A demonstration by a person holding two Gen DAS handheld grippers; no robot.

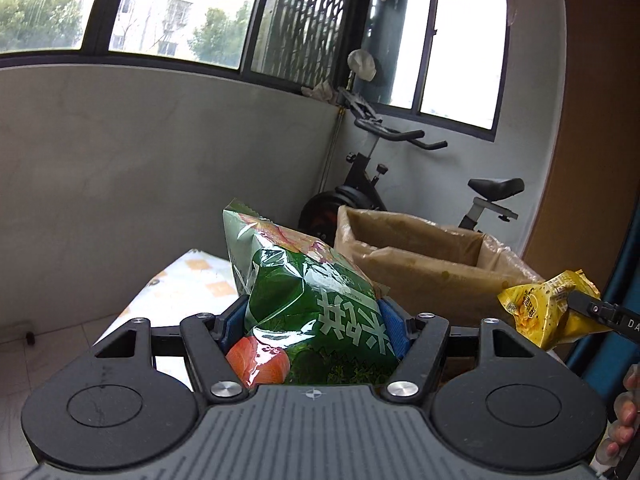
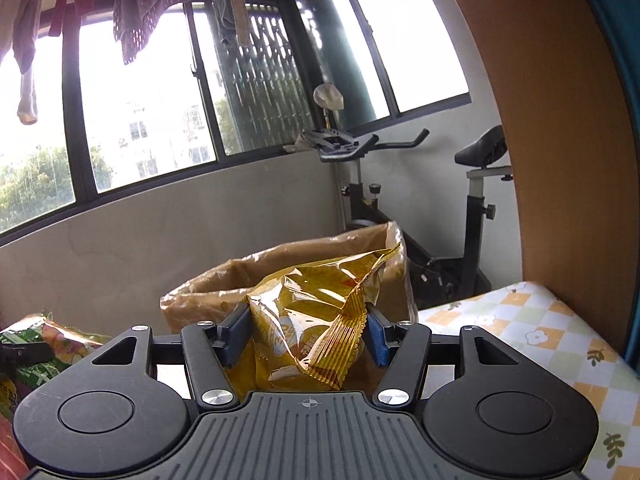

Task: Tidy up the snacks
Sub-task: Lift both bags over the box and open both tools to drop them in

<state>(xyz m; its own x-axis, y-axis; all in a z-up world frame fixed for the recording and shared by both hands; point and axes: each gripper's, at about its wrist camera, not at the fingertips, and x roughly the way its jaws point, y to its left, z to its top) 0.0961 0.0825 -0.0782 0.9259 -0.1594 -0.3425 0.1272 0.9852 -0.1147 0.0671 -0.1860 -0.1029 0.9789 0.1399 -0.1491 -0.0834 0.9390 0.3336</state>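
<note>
Your left gripper (image 1: 314,330) pinches the green snack bag (image 1: 304,304); your right gripper (image 2: 306,338) pinches the yellow snack bag (image 2: 308,320). The lined cardboard box (image 2: 224,280) sits at twelve o'clock.

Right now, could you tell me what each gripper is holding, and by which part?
Left gripper clamps the green snack bag across its middle. Right gripper clamps the yellow snack bag across its crumpled middle.
</note>
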